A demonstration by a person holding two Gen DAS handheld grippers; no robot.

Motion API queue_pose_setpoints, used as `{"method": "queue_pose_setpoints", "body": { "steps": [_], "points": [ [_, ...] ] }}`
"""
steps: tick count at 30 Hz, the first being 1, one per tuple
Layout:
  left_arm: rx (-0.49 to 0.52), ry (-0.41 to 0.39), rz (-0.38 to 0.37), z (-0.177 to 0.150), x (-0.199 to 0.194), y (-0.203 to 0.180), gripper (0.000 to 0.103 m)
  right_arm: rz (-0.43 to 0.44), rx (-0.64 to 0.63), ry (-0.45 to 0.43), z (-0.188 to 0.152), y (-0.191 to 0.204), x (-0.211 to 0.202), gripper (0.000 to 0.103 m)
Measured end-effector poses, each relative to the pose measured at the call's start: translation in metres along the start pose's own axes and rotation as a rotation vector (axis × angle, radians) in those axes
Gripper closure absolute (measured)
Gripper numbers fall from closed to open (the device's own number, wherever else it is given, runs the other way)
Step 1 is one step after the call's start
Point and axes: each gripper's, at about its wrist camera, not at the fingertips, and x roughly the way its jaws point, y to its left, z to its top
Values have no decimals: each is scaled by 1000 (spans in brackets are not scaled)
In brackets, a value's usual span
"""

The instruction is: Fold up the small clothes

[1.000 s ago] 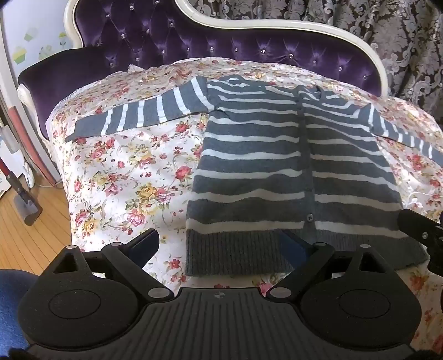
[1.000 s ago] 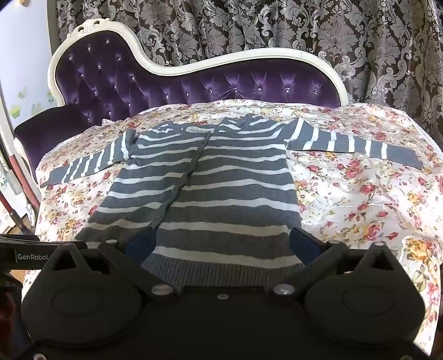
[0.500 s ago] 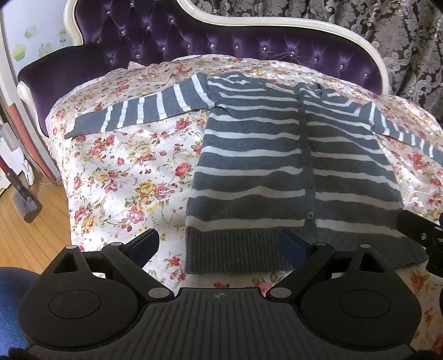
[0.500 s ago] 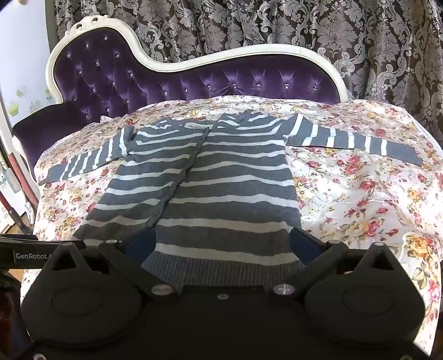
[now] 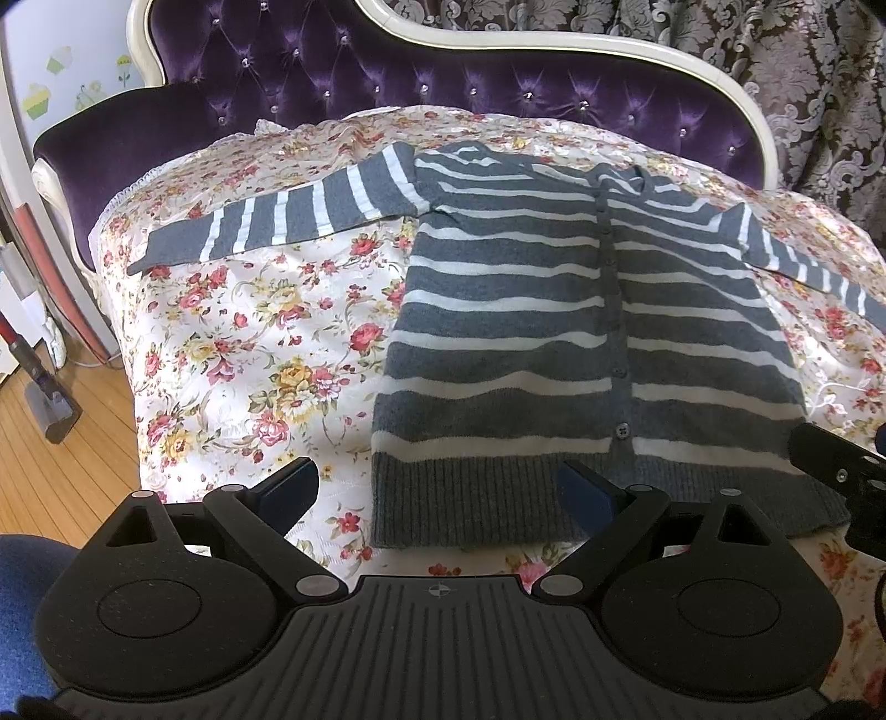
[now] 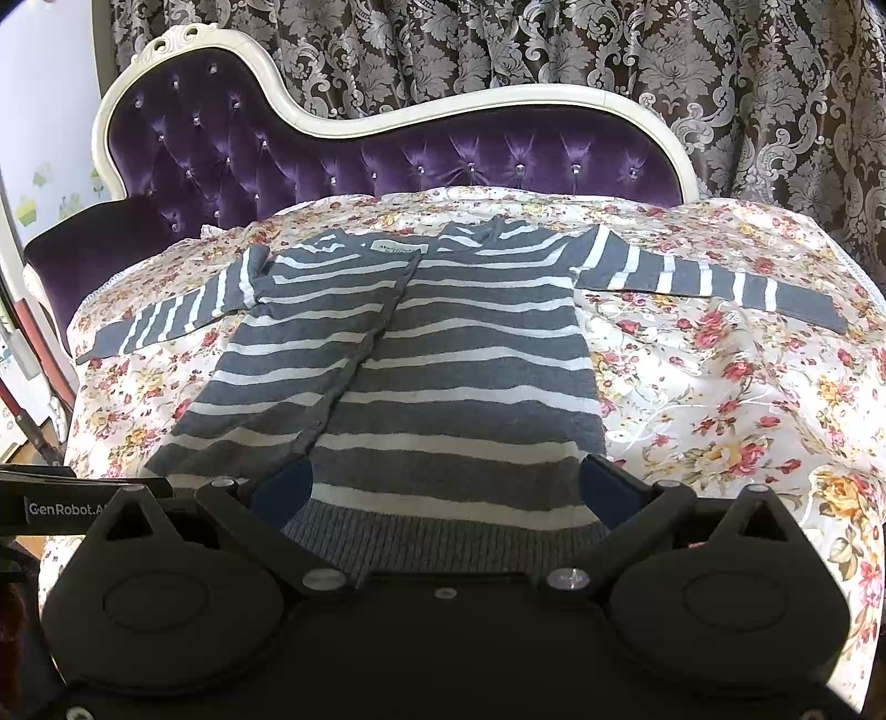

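A grey cardigan with white stripes lies flat and buttoned on the floral sheet, both sleeves spread sideways. My left gripper is open, hovering over the ribbed hem near its left corner. My right gripper is open too, above the hem's right half. Neither holds any cloth. The left sleeve reaches toward the sofa's left end, the right sleeve toward the right. Part of the right gripper's body shows at the left wrist view's right edge.
The sheet covers a purple tufted sofa with a white frame. Patterned curtains hang behind. A wooden floor and a vacuum head lie left of the sofa. A blue sleeve shows at lower left.
Both grippers have drawn back slightly and lowered a little toward the hem; the cardigan lies as before and both stay open.
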Motion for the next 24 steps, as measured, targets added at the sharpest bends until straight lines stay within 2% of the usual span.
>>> {"method": "queue_pose_setpoints", "body": {
  "steps": [24],
  "points": [
    [-3, 5, -3, 1, 1, 0, 9, -9, -5, 27, -2, 0, 4, 1]
  ]
}}
